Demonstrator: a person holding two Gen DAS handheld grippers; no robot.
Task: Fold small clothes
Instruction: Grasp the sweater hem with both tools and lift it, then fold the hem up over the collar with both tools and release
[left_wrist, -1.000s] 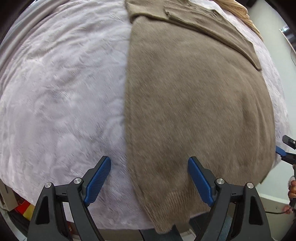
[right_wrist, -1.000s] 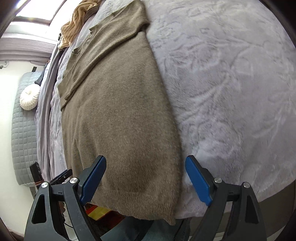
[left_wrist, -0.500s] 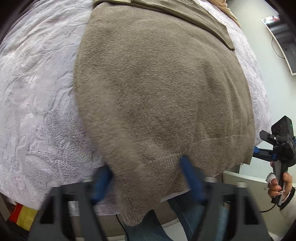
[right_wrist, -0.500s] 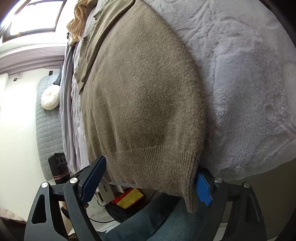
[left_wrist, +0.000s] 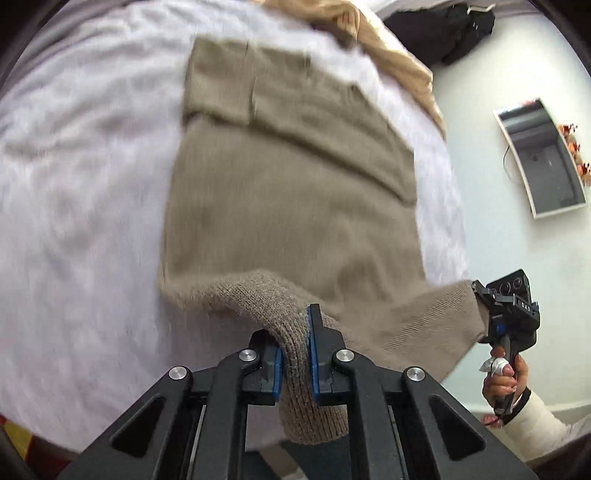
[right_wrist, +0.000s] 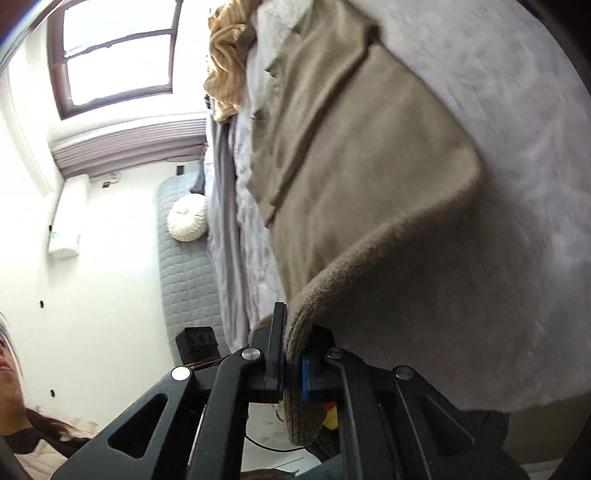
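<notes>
A taupe knit sweater lies flat on a pale plush bed cover, sleeves folded across its far end. My left gripper is closing, and its blue pads press on the ribbed hem's left corner, lifted off the bed. In the same view my right gripper, held by a hand, pulls up the other hem corner. In the right wrist view the sweater curls up from the cover into my right gripper, whose jaws are closing with the hem pinched between them.
A tan garment lies bunched at the far end of the bed. A wall screen hangs to the right. A round white pillow, a quilted headboard and a window are on the left.
Both grippers went from wide open over the hem to closed on its corners. The hem has risen off the bed and both views have tilted up.
</notes>
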